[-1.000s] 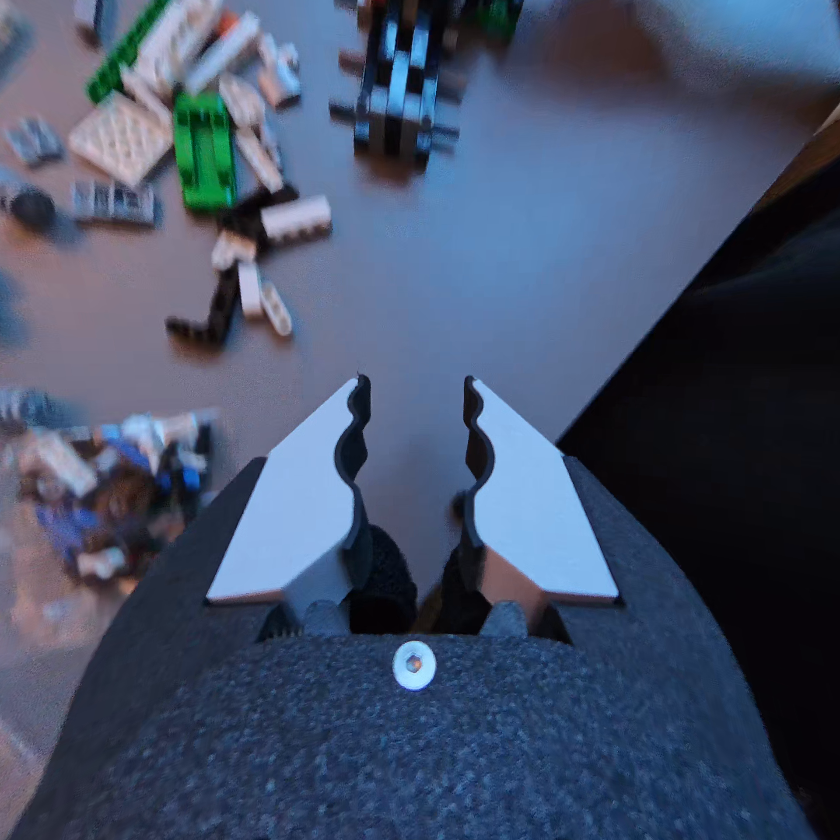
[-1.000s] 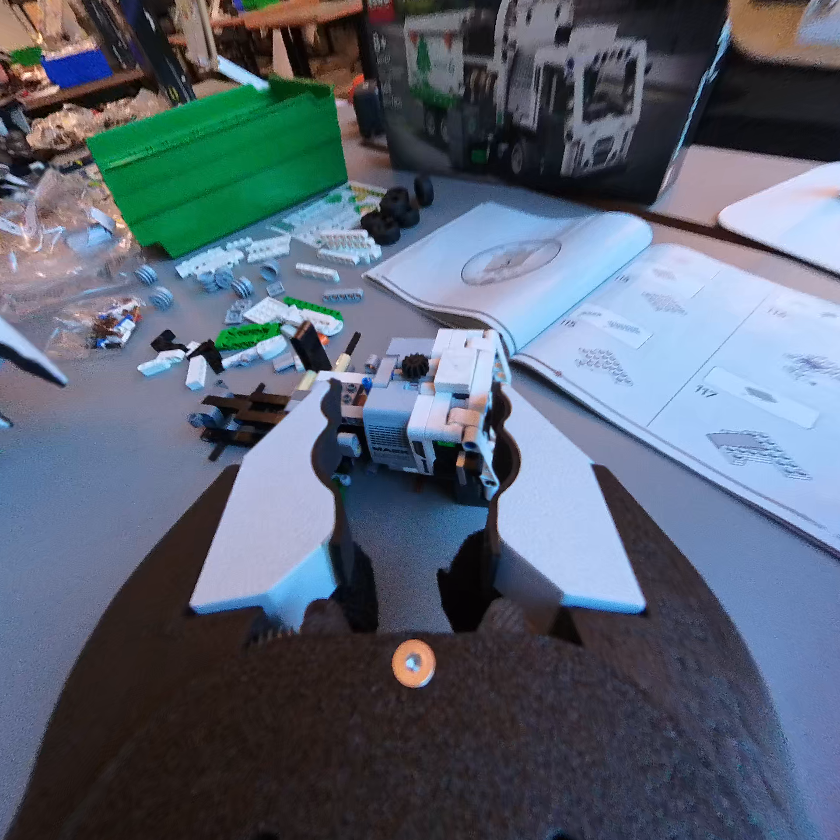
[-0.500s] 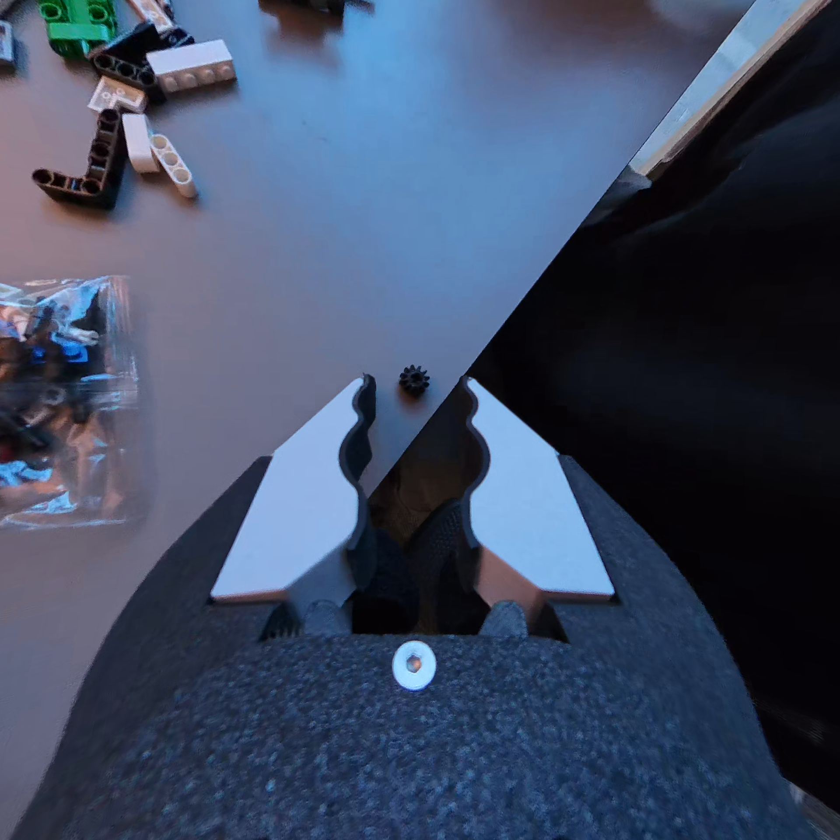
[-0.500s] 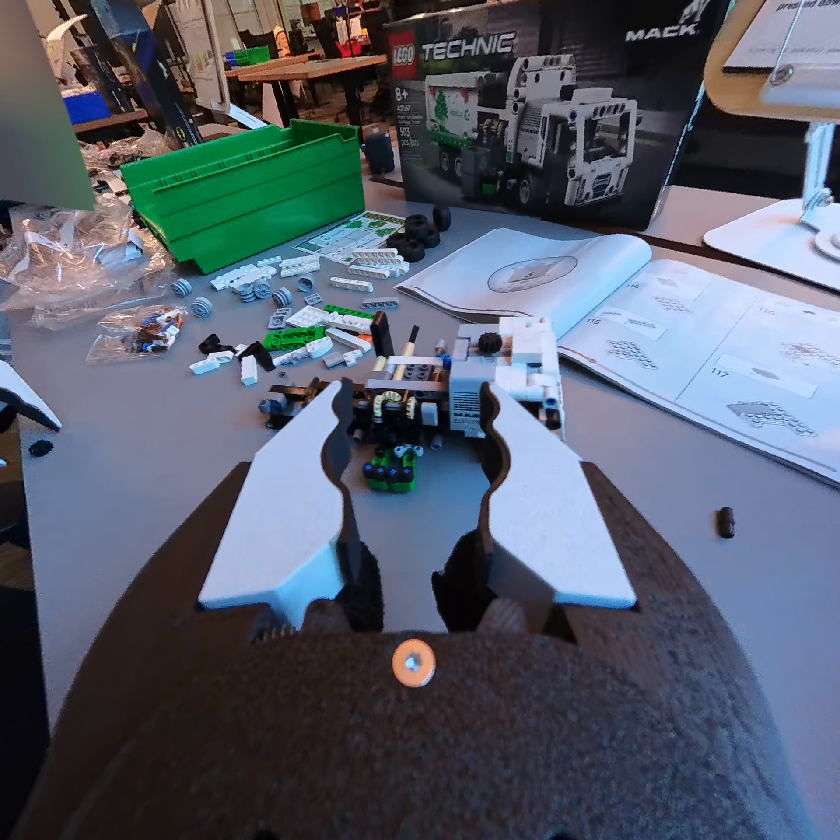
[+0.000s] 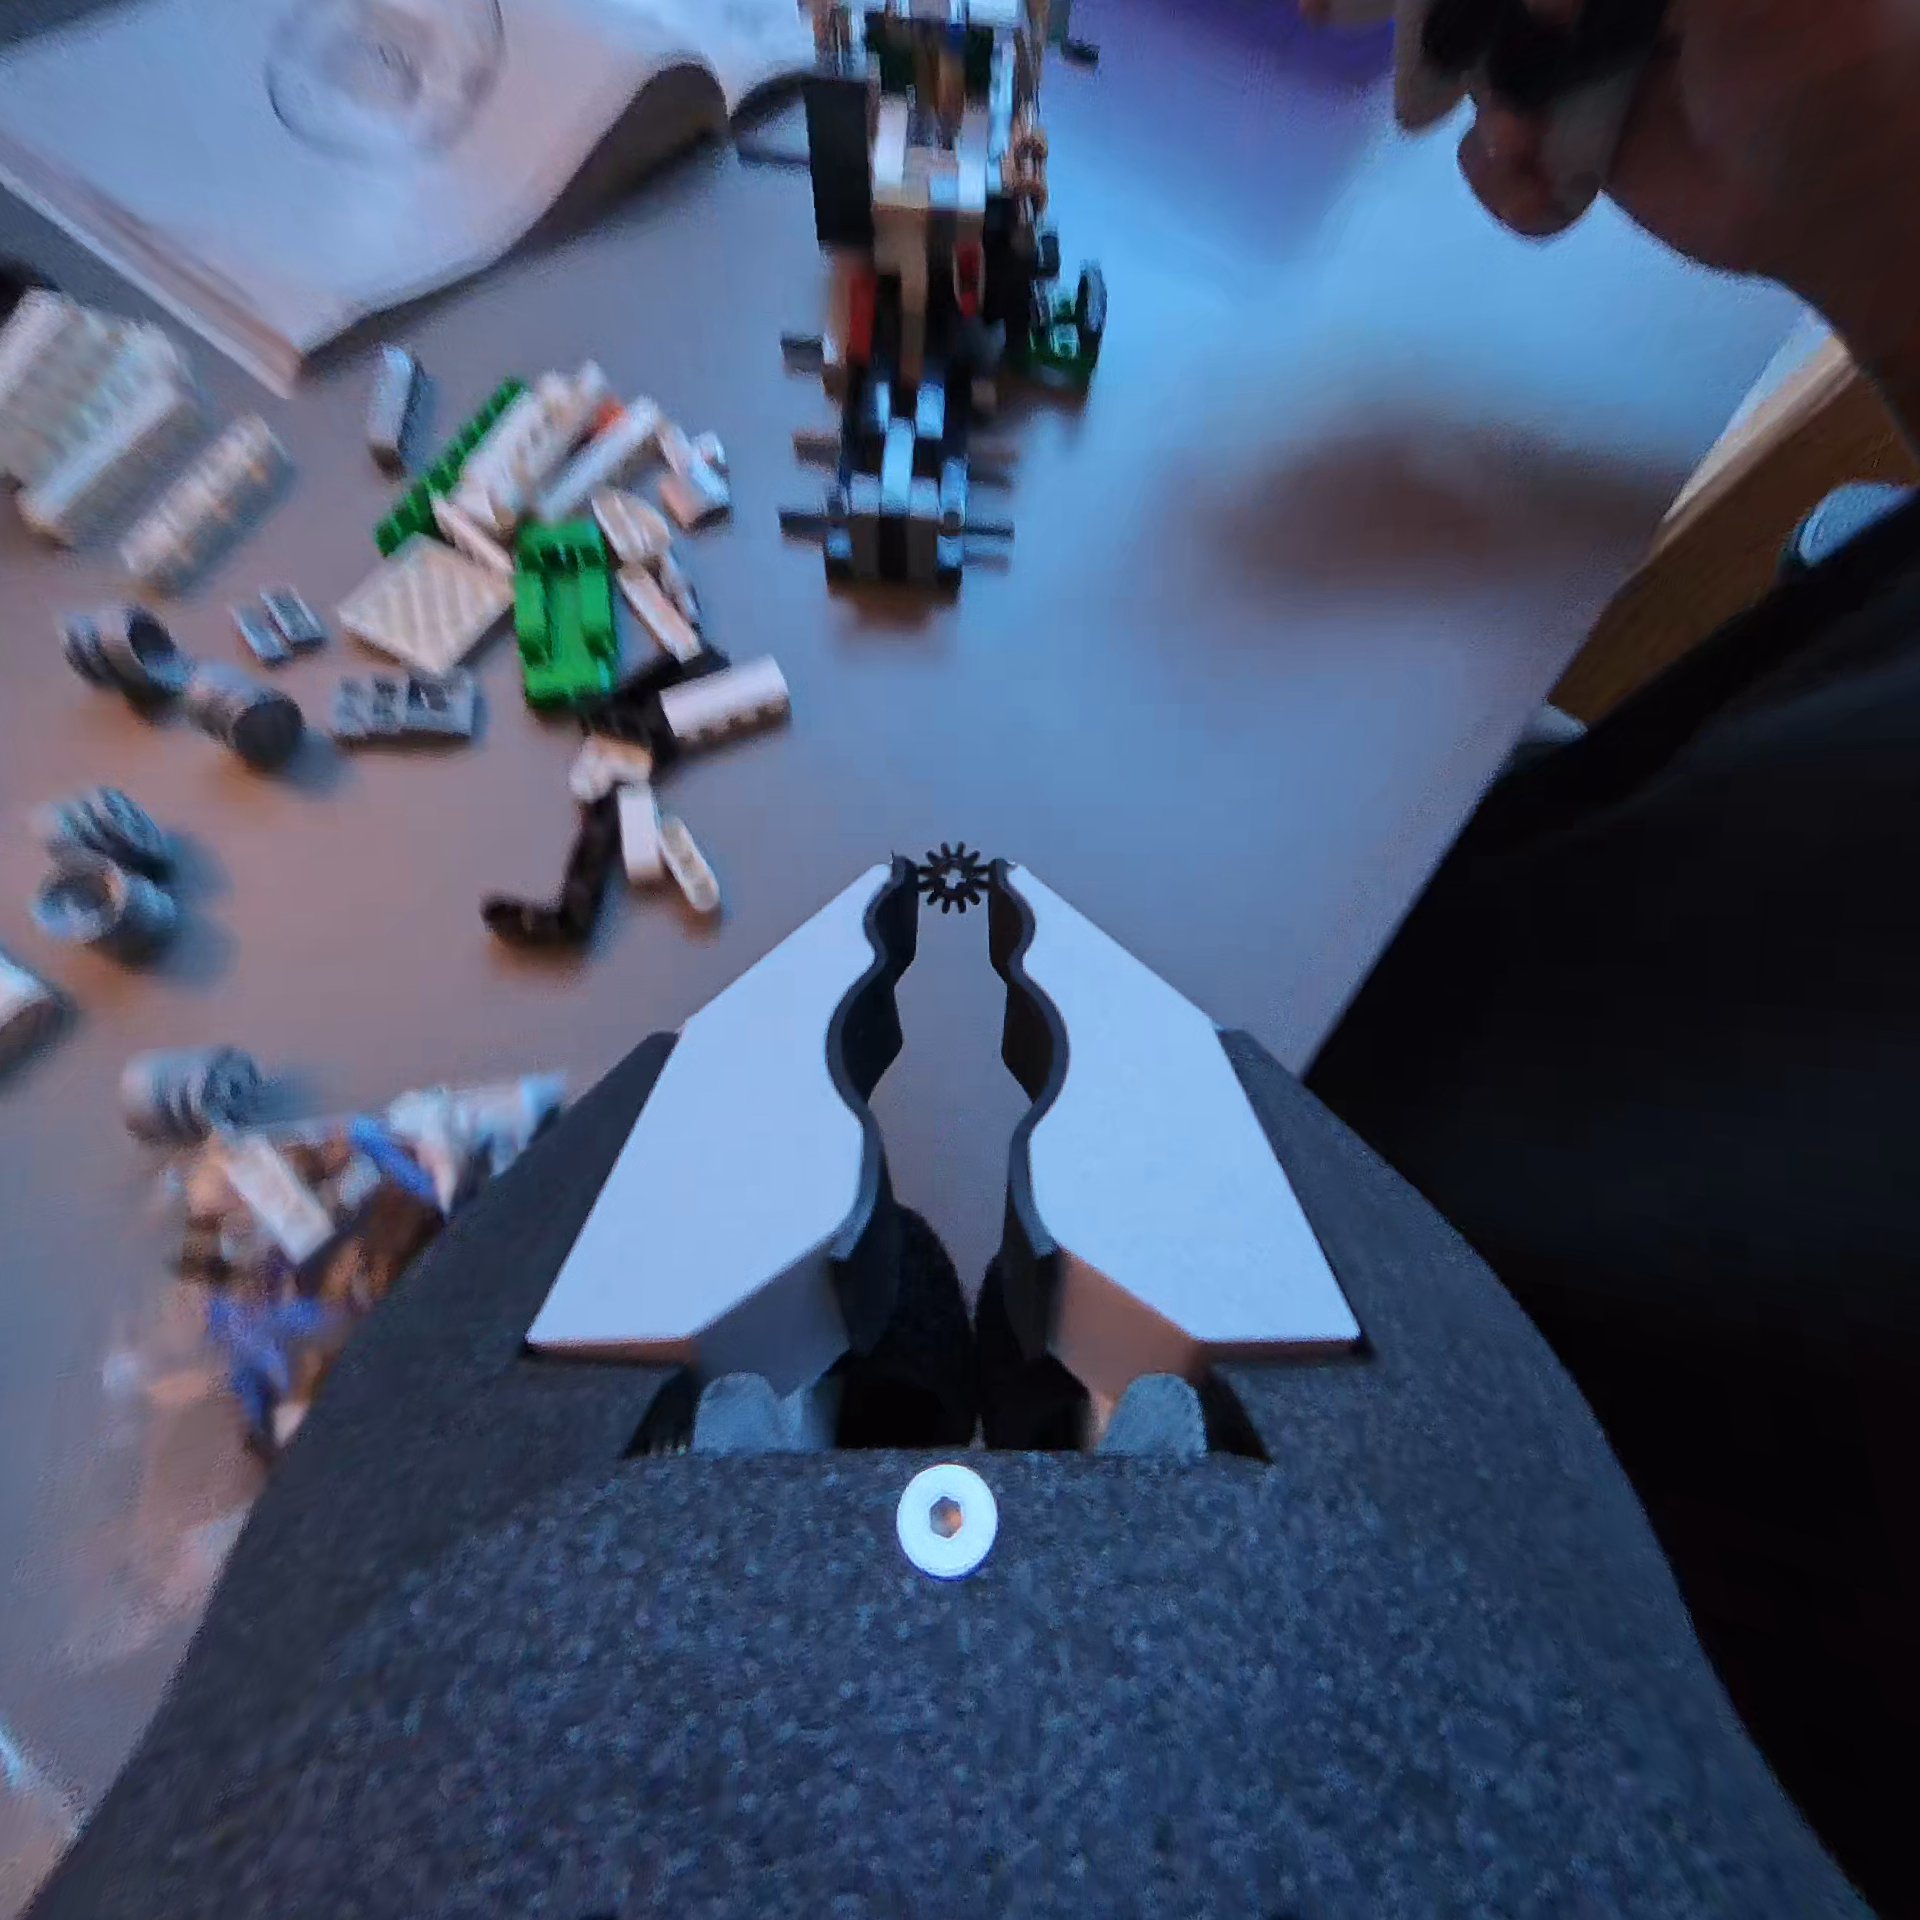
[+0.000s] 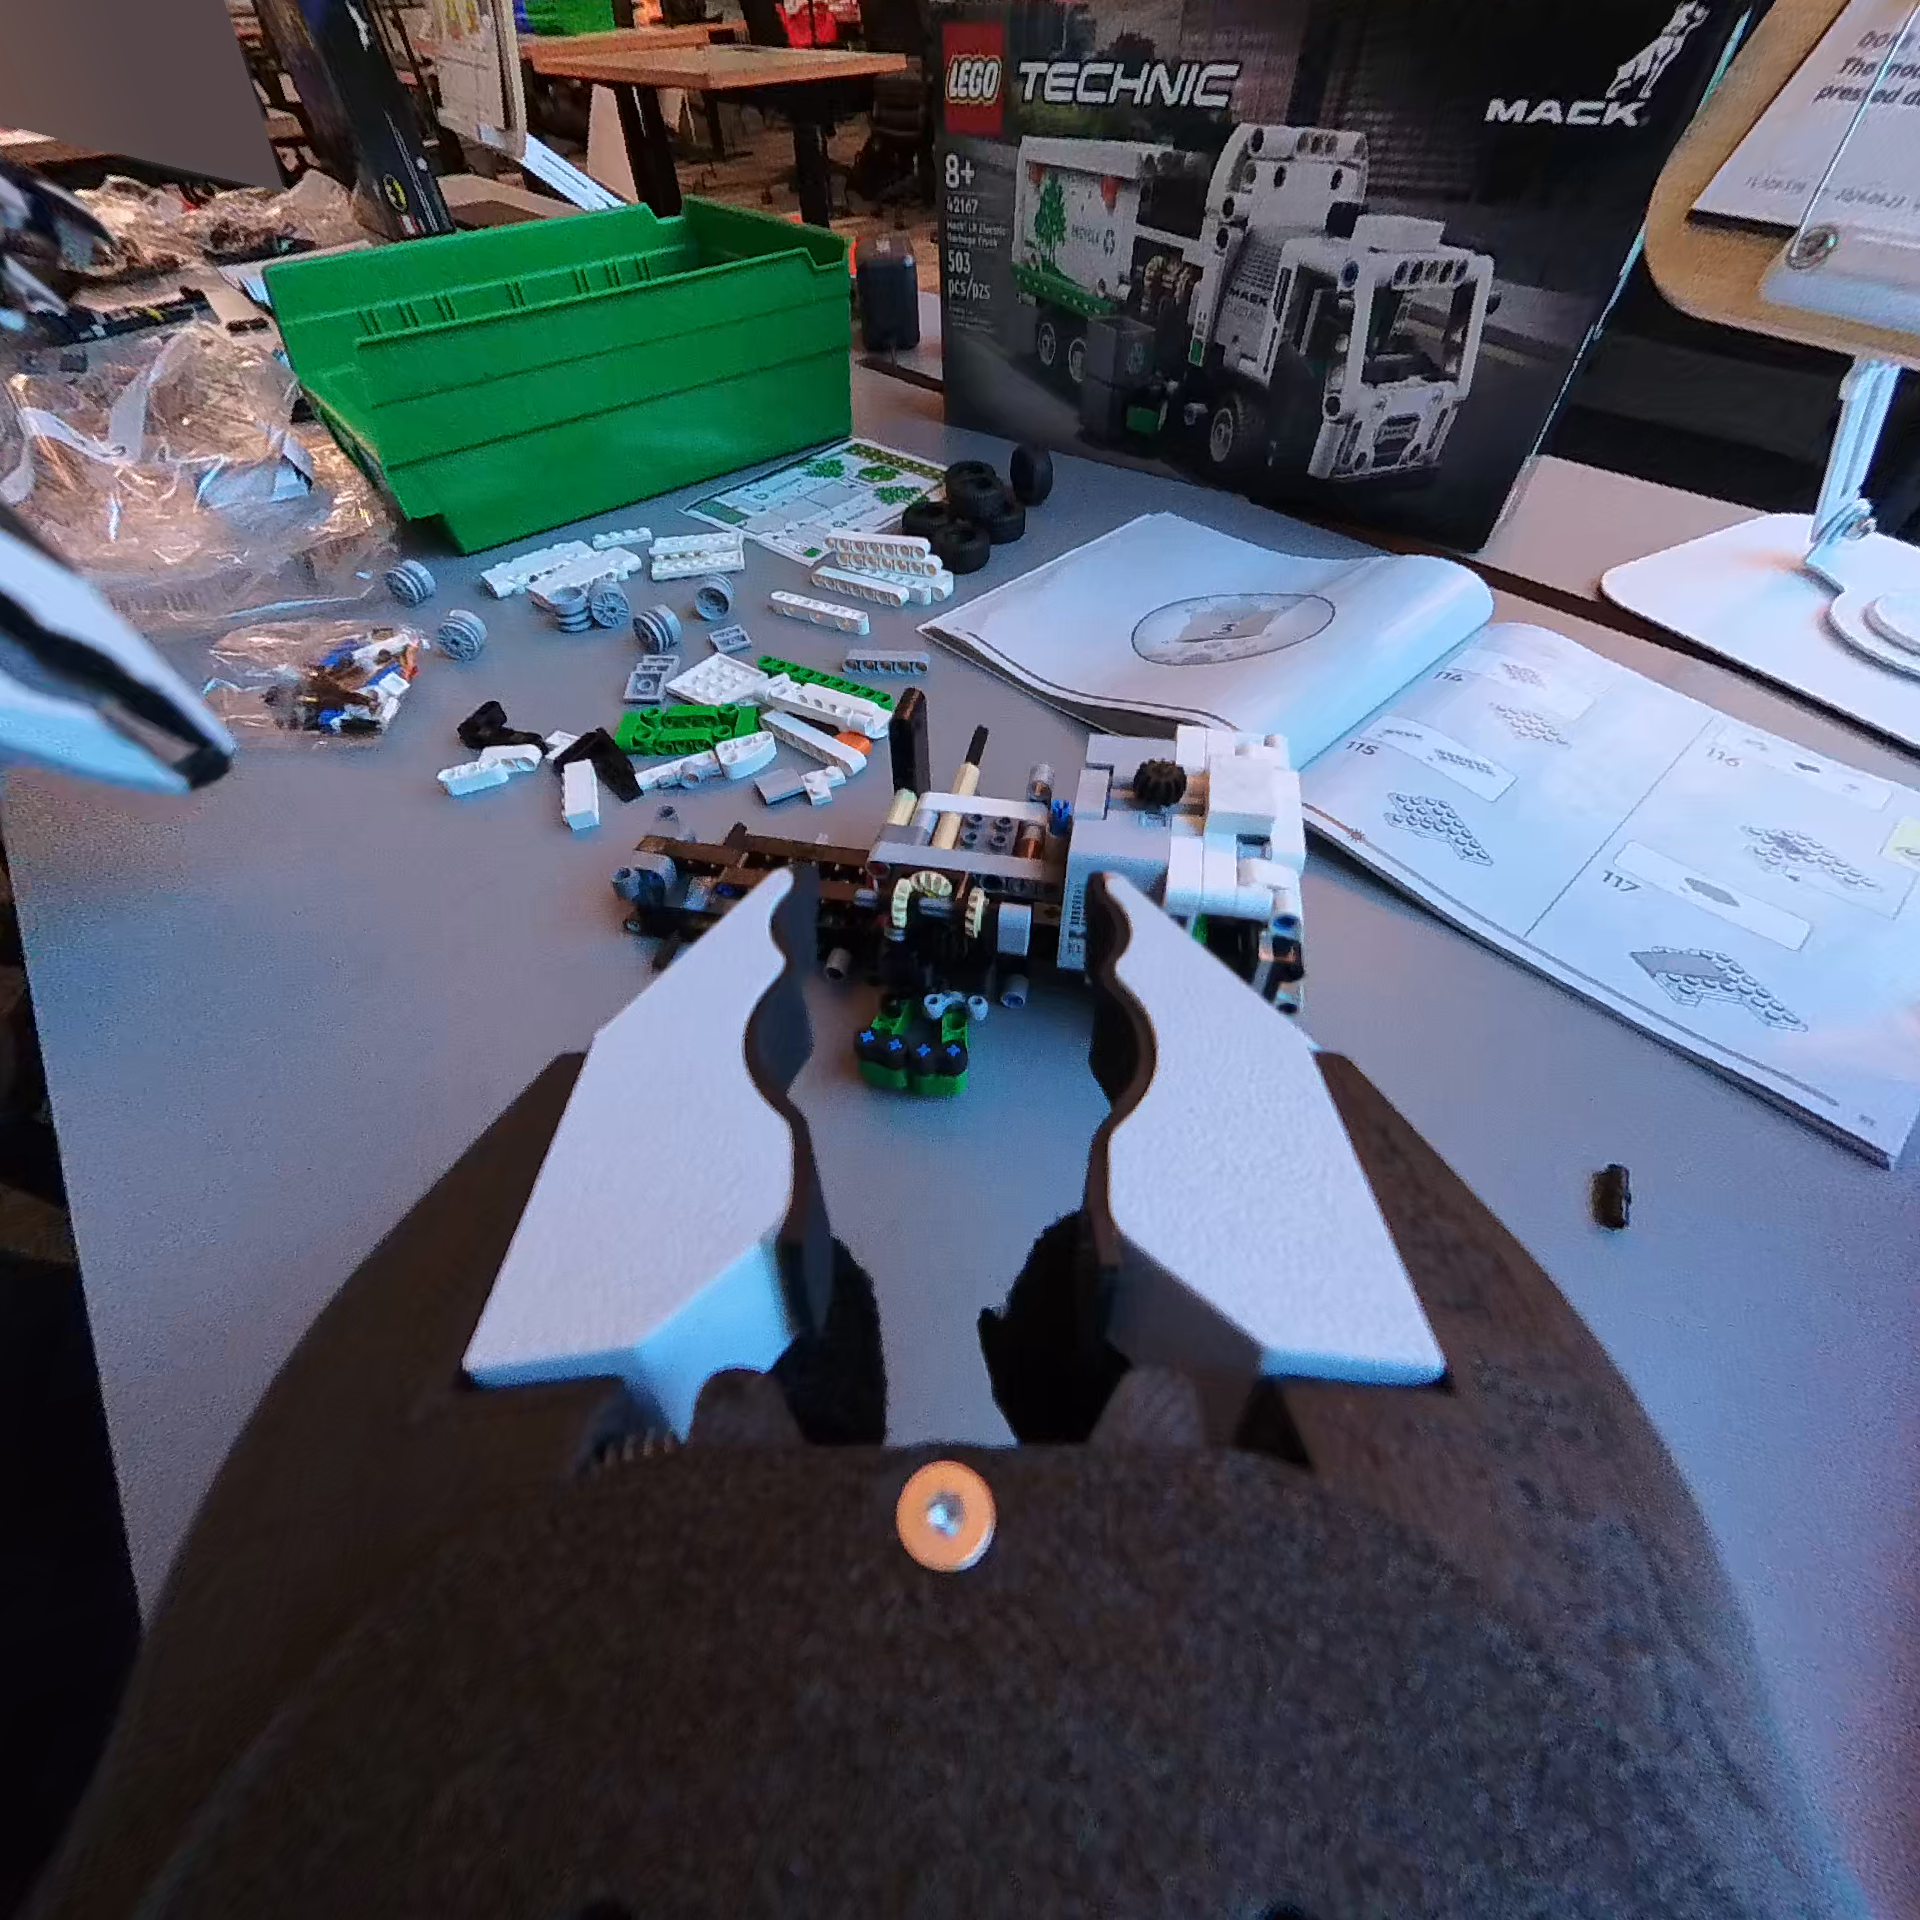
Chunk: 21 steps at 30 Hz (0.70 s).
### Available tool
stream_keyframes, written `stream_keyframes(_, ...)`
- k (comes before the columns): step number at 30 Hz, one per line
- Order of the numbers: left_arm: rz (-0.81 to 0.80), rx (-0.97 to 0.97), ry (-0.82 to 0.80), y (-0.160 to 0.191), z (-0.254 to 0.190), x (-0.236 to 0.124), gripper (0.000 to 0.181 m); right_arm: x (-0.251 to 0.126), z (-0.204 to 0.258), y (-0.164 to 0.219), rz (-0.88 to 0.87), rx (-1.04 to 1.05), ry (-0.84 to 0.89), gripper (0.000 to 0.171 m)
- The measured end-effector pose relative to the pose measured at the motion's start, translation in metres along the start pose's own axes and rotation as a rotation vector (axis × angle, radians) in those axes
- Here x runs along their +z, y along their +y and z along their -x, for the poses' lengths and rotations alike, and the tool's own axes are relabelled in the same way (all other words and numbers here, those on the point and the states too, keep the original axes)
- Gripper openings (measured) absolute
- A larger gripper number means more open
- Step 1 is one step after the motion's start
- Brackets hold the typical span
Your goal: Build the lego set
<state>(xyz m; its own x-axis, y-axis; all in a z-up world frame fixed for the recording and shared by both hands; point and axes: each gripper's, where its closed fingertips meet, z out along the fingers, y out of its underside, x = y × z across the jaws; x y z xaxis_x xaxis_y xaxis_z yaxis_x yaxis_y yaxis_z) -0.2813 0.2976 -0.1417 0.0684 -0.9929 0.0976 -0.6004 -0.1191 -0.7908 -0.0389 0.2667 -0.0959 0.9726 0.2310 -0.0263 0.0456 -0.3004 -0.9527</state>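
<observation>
1. Left hand-held gripper: clamped on a small black gear, held only at the very fingertips by its teeth, above the worktop. Risk: so slight a hold may let the gear pivot or spring out; the worktop edge is close on the right, so a dropped gear may roll off.
2. Right hand-held gripper: fingers apart, holding nothing, hovering just short of the model. Risk: if it does not steady the model, a push from the gear may slide the model across the worktop.
3. Green and black sub-piece: loose, just in front of the model. Risk: either gripper may knock it aside.
4. Partly built truck: mid-worktop, white cab at its right end, a second black gear already on top. Risk: a misaligned gear will not seat; forcing it may loosen neighbouring parts.
5. Loose pieces: scattered left of the model. Risk: a dropped gear is easily lost among them.
6. Instruction booklet: open, right of the model.
7. Green bin and set box: far edge, well apart from the work.
</observation>
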Motion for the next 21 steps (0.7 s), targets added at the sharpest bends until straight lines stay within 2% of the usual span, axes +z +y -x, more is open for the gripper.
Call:
stream_keyframes(1, -0.022, 0.014, 0.008, -0.014, 0.002, 0.007, 0.011, -0.002, -0.001, 0.001, 0.001, -0.001, 0.001, 0.051)
stream_keyframes(4, -0.062, 0.061, 0.051, -0.057, 0.000, 0.038, 0.011, -0.010, -0.004, 0.008, 0.017, 0.000, 0.002, 0.050)
stream_keyframes(8, -0.040, 0.168, 0.038, -0.107, 0.001, 0.091, 0.011, -0.027, -0.012, 0.020, 0.036, -0.003, 0.026, 0.050)
stream_keyframes(12, 0.002, 0.159, 0.155, -0.158, -0.035, 0.161, 0.011, -0.050, -0.029, 0.036, 0.047, 0.042, 0.070, 0.049)
stream_keyframes(16, 0.091, 0.078, 0.231, -0.181, -0.083, 0.243, 0.011, -0.075, -0.044, 0.042, 0.006, 0.101, 0.091, 0.049)
stream_keyframes(21, 0.158, 0.079, 0.104, -0.189, -0.098, 0.322, 0.011, -0.101, -0.056, 0.049, -0.041, 0.140, 0.102, 0.048)
